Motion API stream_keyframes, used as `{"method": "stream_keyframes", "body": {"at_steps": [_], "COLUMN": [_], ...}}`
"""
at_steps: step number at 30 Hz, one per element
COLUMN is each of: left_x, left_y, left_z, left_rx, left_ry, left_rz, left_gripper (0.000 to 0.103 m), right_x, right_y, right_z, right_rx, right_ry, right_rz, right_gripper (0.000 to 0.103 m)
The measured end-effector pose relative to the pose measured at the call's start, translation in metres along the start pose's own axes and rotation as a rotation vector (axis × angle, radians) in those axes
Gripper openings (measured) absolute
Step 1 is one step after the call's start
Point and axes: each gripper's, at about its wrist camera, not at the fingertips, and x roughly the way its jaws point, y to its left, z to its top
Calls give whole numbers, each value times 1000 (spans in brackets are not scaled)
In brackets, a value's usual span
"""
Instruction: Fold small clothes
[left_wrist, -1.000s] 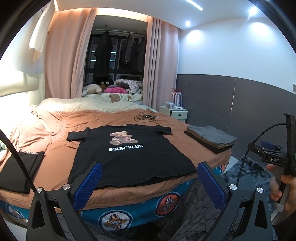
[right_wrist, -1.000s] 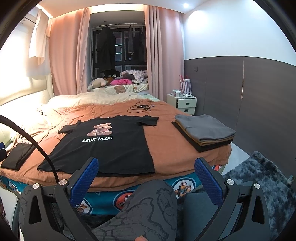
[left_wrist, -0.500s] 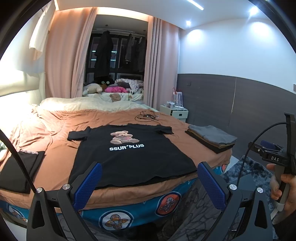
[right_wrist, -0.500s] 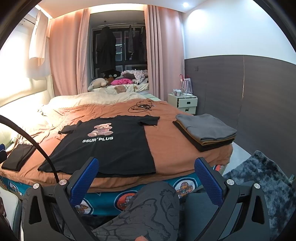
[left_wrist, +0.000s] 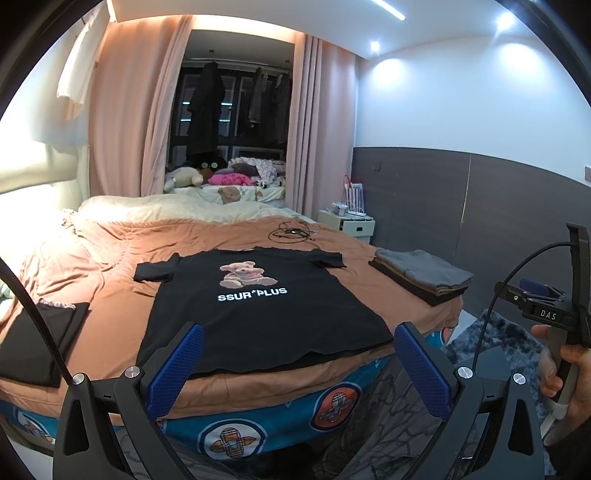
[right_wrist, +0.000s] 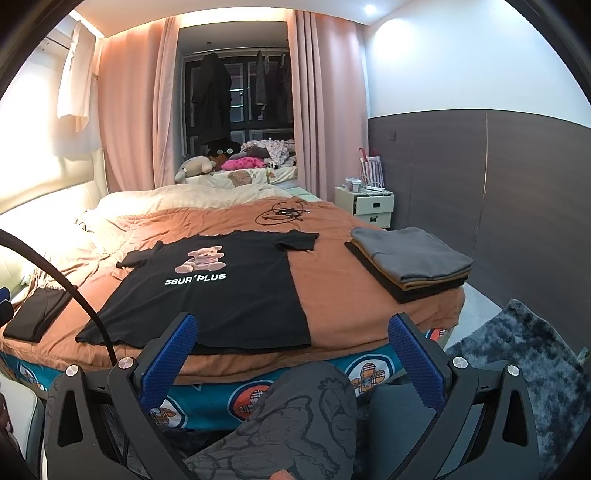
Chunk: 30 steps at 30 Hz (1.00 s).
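A black T-shirt (left_wrist: 255, 314) with a teddy bear print and white "SSUR*PLUS" lettering lies flat, face up, on the orange bed cover; it also shows in the right wrist view (right_wrist: 207, 295). My left gripper (left_wrist: 295, 363) is open and empty, held short of the bed's near edge below the shirt's hem. My right gripper (right_wrist: 291, 356) is open and empty, also short of the bed's edge, near the shirt's right hem corner. The right gripper's body and the hand holding it show in the left wrist view (left_wrist: 554, 317).
A stack of folded grey, tan and black clothes (right_wrist: 410, 262) sits on the bed's right corner. A folded black garment (left_wrist: 37, 339) lies at the left. A black cable coil (left_wrist: 291, 233) lies behind the shirt. My knee (right_wrist: 295, 417) is below the right gripper. A shaggy rug (right_wrist: 524, 354) covers the floor.
Both views have shifted very slightly; the grippers stay open and the shirt has not moved.
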Motion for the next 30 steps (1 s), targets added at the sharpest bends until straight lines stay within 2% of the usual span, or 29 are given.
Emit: {"method": "stream_keyframes", "body": {"at_steps": [19, 26, 30], "left_x": [0, 9, 25], "left_y": [3, 13, 32], "left_z": [2, 7, 12], "left_rx": [-5, -6, -31], "left_ry": [1, 6, 17], "left_rz": [1, 14, 36], "left_gripper": [103, 103, 103], "right_x": [-1, 19, 36], "right_y": [0, 2, 7], "right_z": [1, 9, 13], "right_rx": [-7, -4, -14], "right_ry": [-4, 7, 19], "right_rz": [11, 21, 40], "right_gripper": [103, 103, 103]}}
